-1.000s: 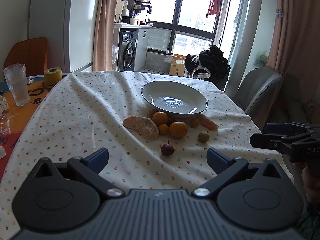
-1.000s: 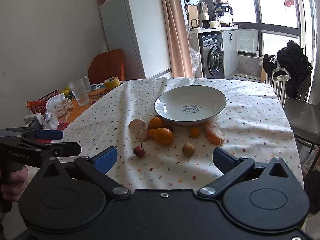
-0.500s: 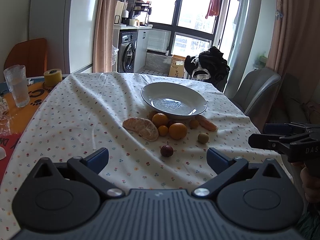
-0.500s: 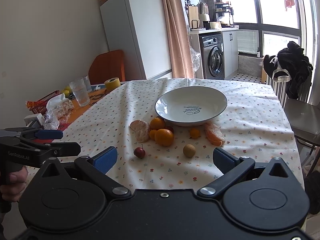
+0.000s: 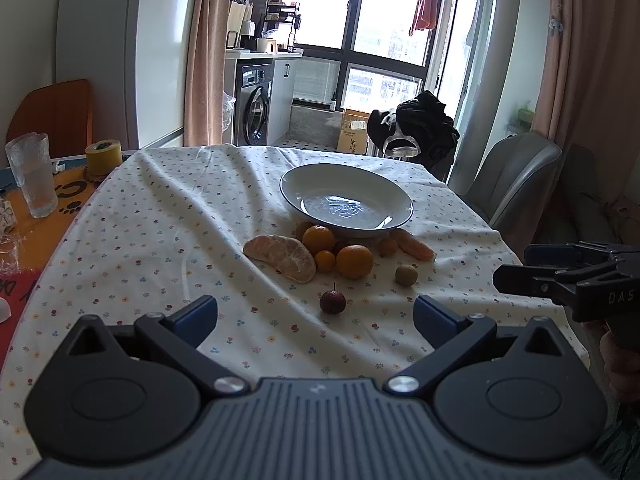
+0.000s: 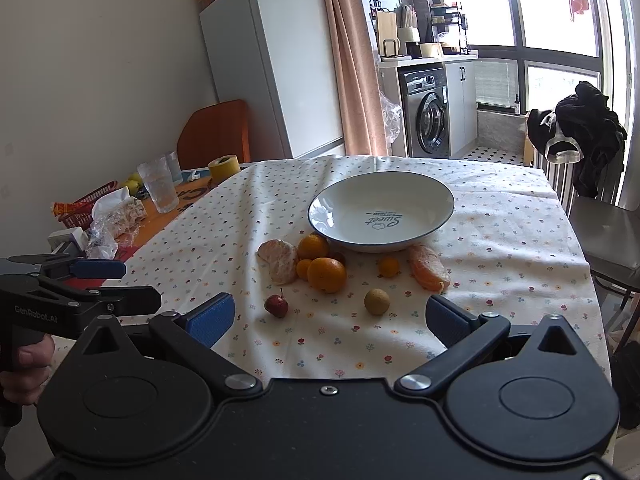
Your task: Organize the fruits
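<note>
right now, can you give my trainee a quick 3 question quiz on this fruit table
1. True or false: the white bowl already holds fruit.
2. Which fruit lies nearest the right gripper? A) small red fruit B) peeled citrus half C) large orange
3. Fill in: both the left gripper and the right one have jaws that stand ____.

Key: 1 false; 2 A; 3 open
</note>
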Action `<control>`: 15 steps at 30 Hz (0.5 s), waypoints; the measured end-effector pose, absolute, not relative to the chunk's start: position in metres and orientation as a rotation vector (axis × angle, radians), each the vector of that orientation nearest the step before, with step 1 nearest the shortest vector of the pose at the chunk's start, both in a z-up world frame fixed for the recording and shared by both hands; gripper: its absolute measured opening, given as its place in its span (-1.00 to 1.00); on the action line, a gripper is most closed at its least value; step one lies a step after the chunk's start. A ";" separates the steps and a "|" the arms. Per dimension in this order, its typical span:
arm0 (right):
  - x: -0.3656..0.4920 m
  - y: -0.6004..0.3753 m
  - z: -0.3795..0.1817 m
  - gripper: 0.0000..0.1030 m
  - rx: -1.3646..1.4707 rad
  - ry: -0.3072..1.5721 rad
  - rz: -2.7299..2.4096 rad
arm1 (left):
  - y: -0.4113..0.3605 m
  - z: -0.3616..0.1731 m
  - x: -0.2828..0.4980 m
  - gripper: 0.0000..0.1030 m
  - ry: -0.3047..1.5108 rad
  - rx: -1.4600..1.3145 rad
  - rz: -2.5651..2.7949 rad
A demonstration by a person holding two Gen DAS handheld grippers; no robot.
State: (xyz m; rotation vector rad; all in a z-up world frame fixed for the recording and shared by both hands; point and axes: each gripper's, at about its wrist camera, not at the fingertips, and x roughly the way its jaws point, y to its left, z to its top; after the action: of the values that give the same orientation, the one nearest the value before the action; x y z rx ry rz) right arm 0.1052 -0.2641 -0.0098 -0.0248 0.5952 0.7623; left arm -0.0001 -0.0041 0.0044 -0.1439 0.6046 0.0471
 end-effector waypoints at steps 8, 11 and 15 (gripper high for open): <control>0.113 -0.262 -0.018 1.00 -0.053 0.607 0.783 | -0.006 -0.007 0.012 1.00 0.615 -0.140 0.052; 0.116 -0.261 -0.022 1.00 -0.058 0.604 0.790 | -0.007 -0.012 0.018 1.00 0.619 -0.143 0.046; 0.123 -0.262 -0.029 1.00 -0.053 0.618 0.801 | -0.008 -0.018 0.025 1.00 0.620 -0.135 0.054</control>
State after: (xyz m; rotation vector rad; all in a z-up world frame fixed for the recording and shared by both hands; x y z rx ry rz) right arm 0.1233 -0.2619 -0.0294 -0.0534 0.6176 0.8008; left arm 0.0249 -0.0081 -0.0176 -0.1351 0.6195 0.0536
